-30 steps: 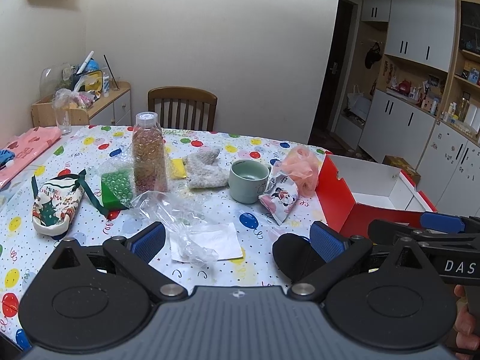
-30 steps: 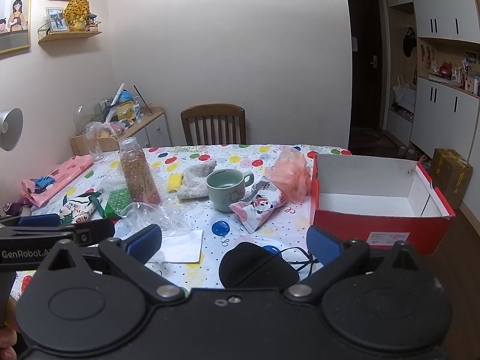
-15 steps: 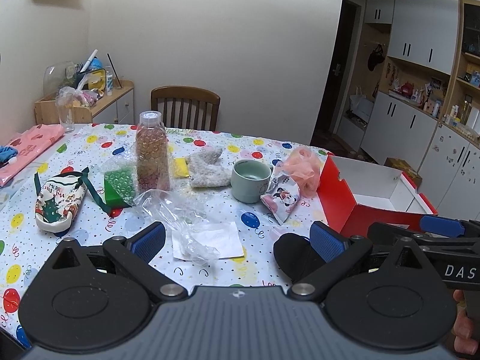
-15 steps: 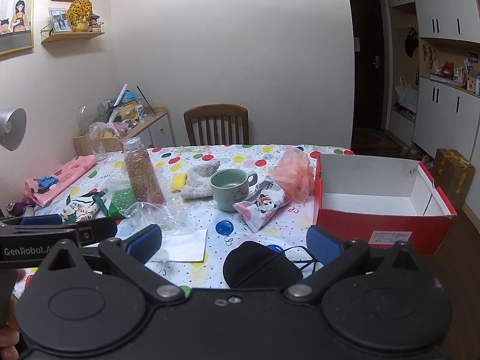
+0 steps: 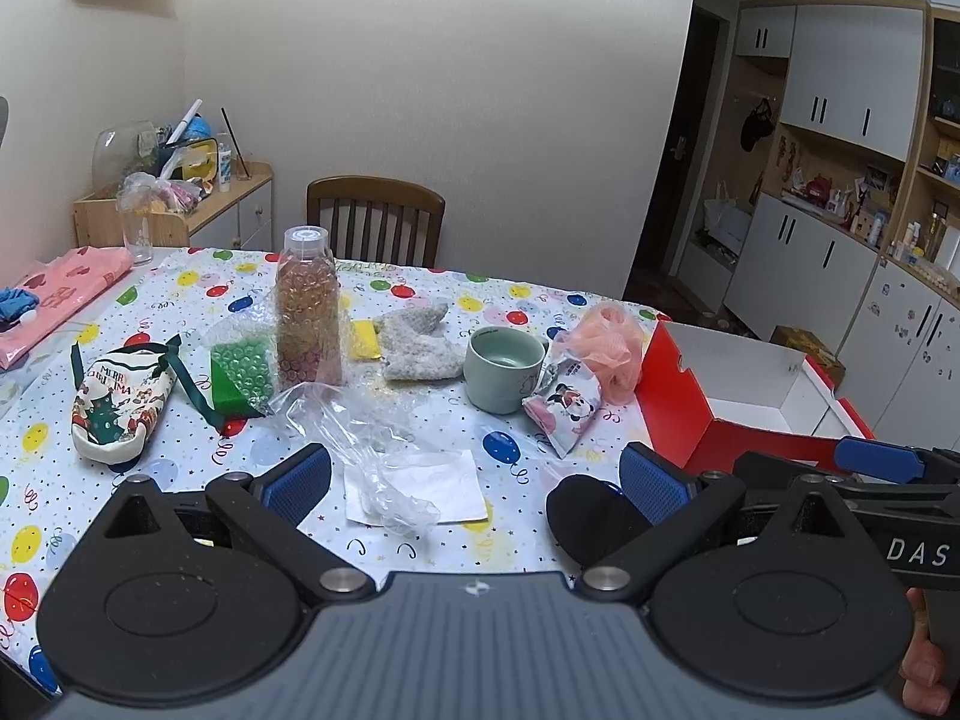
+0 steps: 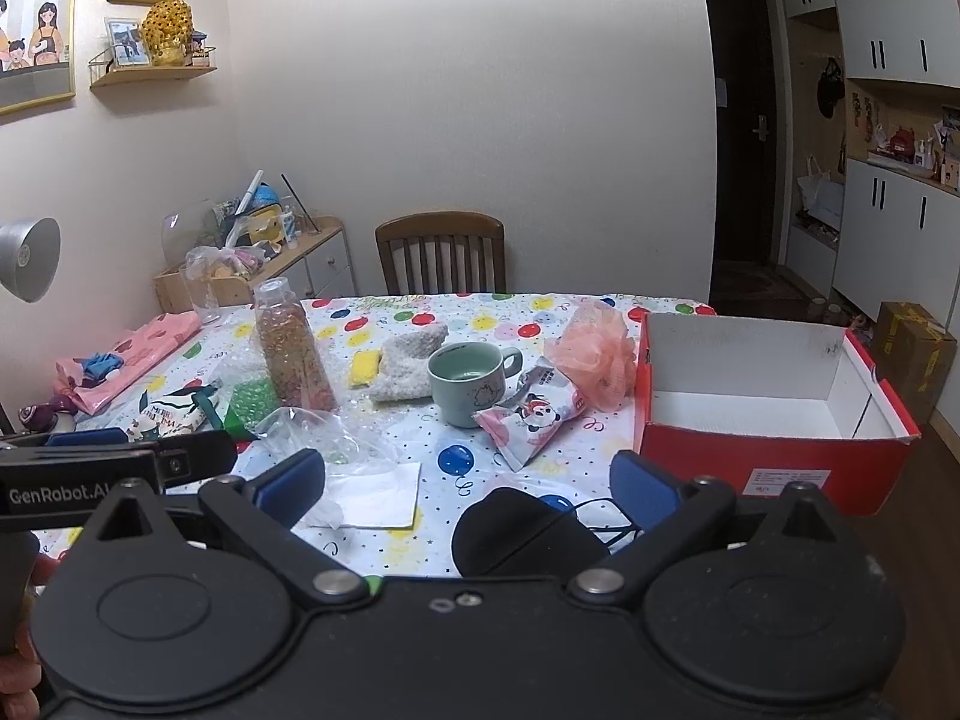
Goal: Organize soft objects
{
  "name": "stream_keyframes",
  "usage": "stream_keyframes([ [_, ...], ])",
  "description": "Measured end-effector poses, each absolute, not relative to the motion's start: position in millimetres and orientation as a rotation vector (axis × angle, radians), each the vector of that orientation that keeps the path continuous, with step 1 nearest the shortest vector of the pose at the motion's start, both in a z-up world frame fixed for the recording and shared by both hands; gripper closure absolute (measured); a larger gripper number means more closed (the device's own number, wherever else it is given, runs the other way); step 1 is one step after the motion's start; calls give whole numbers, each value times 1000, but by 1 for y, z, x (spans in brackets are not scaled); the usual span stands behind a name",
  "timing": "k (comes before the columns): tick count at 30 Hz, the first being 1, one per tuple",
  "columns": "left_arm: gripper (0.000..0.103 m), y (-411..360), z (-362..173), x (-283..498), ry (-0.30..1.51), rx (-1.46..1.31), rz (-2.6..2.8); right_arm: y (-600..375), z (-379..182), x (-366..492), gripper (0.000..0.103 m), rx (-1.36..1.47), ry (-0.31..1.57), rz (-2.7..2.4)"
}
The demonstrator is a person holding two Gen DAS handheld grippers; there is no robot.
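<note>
A glossy balloon-print plastic cloth [image 5: 420, 546] covers the surface, under a crinkled clear plastic bag [image 5: 360, 432] and a matt white paper napkin [image 5: 444, 489]. The pale green mug [image 6: 468, 381] looks smooth glazed ceramic, the peach bath pouf [image 6: 597, 354] rough netted mesh, the red box [image 6: 774, 456] matt cardboard.

I see a pink mesh sponge [image 6: 594, 354] lying just beside the open red box [image 6: 774, 456], close to its left wall. A fuzzy grey sock [image 6: 408, 363] lies flat behind the cup, and a yellow sponge [image 6: 363, 367] touches its left side. A black eye mask [image 6: 522, 534] lies at the near table edge. A Christmas pouch [image 5: 117, 405] lies far left.
</note>
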State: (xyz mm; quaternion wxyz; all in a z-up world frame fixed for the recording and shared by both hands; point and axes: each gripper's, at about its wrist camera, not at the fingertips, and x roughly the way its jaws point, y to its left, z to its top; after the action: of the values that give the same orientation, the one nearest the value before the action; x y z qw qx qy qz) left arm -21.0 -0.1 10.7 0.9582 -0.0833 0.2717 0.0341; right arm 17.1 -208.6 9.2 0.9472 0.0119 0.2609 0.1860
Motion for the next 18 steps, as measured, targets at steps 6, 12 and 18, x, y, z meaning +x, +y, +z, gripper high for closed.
stream_keyframes([
  [6, 0, -1, 11, -18, 552, -177, 68, -208, 9, 18, 2, 24, 528, 384],
  [12, 0, -4, 10, -17, 555, -176, 83, -209, 7, 21, 3, 20, 536, 395],
  [18, 0, -4, 7, -15, 560, -175, 87, -211, 5, 23, 3, 23, 542, 400],
])
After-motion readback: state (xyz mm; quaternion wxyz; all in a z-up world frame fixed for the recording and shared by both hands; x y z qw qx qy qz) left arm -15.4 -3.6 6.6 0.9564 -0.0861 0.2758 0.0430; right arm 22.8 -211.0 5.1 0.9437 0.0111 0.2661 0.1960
